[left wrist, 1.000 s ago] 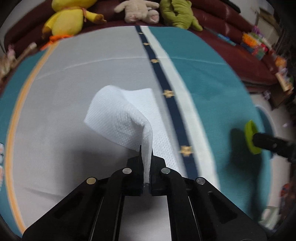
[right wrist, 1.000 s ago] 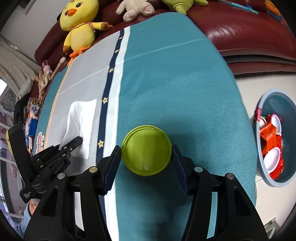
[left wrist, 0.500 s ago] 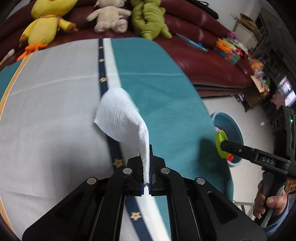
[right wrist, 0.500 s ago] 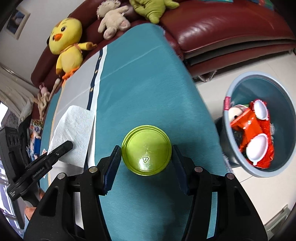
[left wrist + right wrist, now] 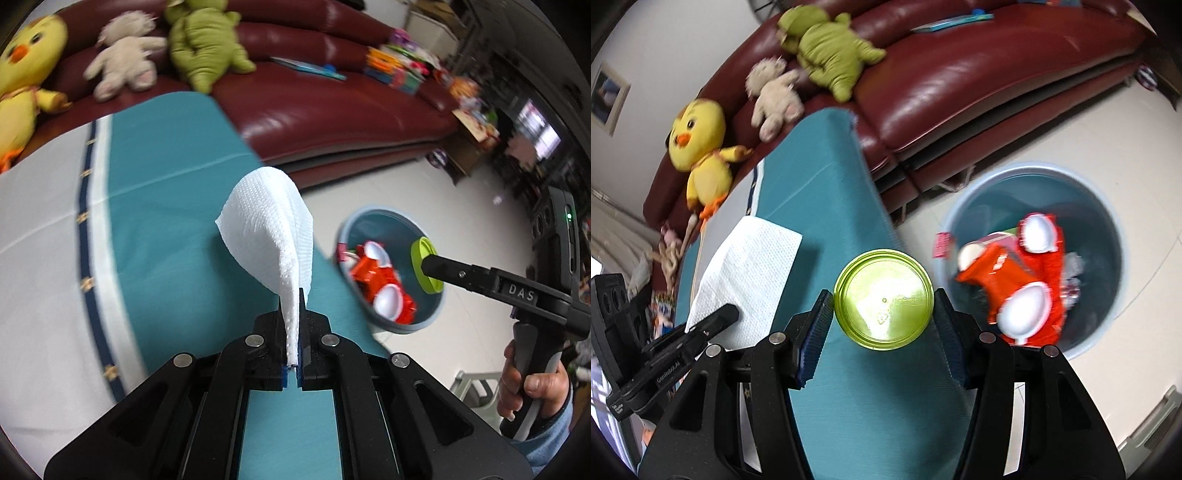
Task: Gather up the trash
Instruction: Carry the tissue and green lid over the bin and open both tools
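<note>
White paper towel (image 5: pixel 266 236) pinched in left gripper (image 5: pixel 295 325); green lid (image 5: pixel 883 299) clamped by right gripper (image 5: pixel 882 317). Carry step; next, centre both over bin (image 5: pixel 1108 221), release.

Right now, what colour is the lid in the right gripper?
Lime green; the lid shows best in the right wrist view, between the right gripper's pads.
</note>
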